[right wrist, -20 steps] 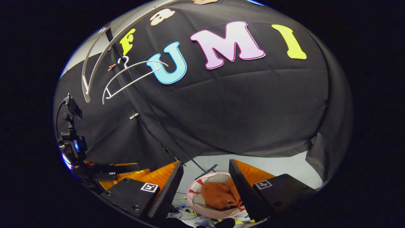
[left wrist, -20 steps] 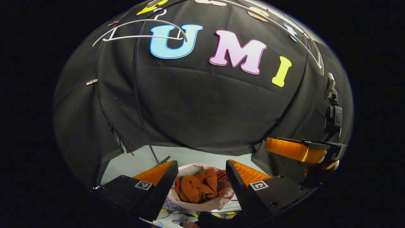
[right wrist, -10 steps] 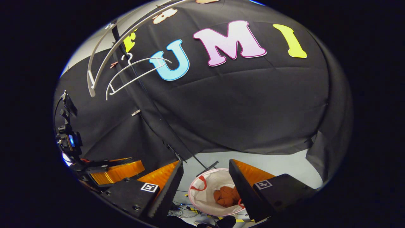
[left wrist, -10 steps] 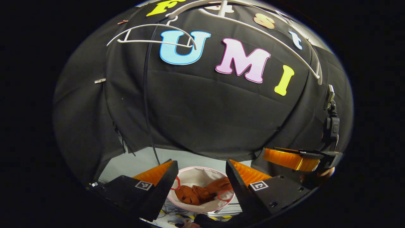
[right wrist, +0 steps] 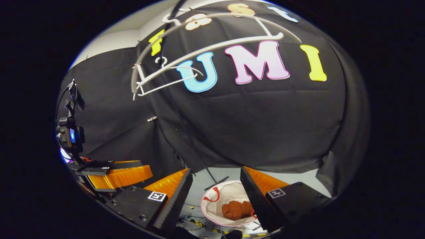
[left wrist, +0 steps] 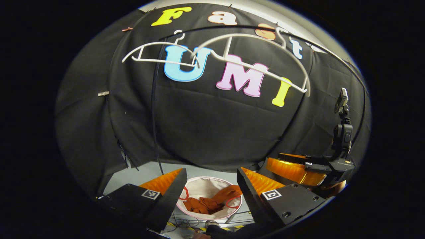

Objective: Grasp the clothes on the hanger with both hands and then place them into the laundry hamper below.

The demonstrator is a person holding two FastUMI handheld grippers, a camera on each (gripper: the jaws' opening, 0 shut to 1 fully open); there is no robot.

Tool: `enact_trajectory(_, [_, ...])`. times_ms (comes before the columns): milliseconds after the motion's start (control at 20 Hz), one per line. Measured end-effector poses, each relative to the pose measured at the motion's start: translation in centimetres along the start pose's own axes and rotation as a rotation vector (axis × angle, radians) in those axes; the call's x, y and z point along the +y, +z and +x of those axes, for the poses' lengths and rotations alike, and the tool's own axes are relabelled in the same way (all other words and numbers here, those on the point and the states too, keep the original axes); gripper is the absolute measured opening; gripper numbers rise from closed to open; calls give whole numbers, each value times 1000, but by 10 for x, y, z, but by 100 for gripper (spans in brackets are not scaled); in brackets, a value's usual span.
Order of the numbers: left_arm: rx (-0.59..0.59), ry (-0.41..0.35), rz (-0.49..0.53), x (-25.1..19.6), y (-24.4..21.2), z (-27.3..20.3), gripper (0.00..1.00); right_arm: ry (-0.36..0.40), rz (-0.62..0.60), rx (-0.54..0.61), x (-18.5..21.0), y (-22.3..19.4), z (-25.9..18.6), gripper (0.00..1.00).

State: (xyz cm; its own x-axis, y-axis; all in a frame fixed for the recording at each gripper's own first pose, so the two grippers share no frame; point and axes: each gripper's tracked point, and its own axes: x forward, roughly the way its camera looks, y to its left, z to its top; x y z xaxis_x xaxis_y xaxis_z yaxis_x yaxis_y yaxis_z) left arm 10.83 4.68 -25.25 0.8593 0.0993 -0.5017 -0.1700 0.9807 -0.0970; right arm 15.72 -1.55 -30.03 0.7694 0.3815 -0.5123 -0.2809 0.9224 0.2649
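The rust-orange clothes [left wrist: 207, 202] lie bunched inside the white laundry hamper [left wrist: 202, 184] on the floor, also seen as the clothes [right wrist: 237, 209] in the hamper [right wrist: 219, 194] in the right gripper view. My left gripper [left wrist: 212, 181] hangs open above the hamper, nothing between its fingers. My right gripper [right wrist: 215, 181] is open too, high over the hamper. Two bare white hangers [left wrist: 159, 53] [left wrist: 265, 66] hang on the rail above. The right gripper also appears at the right [left wrist: 298, 166] of the left gripper view, the left gripper at the left [right wrist: 116, 174] of the right gripper view.
A black pole [left wrist: 153, 109] stands against the cloth wall. Cables and yellow-black tape [left wrist: 196, 227] lie on the grey floor [left wrist: 139, 171] beside the hamper. The bare hangers [right wrist: 172, 74] hang overhead in the right gripper view.
Both open grippers have risen and pulled back from the hamper. The clothes have dropped and settled lower inside it. The hangers have come further into view.
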Motion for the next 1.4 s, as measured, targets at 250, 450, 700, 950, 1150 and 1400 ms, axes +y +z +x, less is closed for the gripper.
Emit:
enact_trajectory(250, [-142, -74, 44, 5, 34, -83, 95, -40, 8, -139, 65, 18, -75, 95])
enact_trajectory(450, [-272, -130, 72, -1, 62, -149, 92, -132, -138, -243, 91, 36, -139, 95])
enact_trajectory(700, [-406, -185, 114, -19, 95, -208, 95, -156, -128, -399, 124, 73, -209, 96])
enact_trajectory(950, [-494, -207, 140, -37, 116, -237, 92, -185, -122, -562, 132, 121, -264, 97])
enact_trajectory(1150, [-534, -182, 143, -51, 127, -241, 92, -177, -141, -608, 126, 148, -279, 100])
enact_trajectory(1400, [-542, -165, 153, -68, 130, -239, 95, -158, -154, -639, 120, 156, -283, 100])
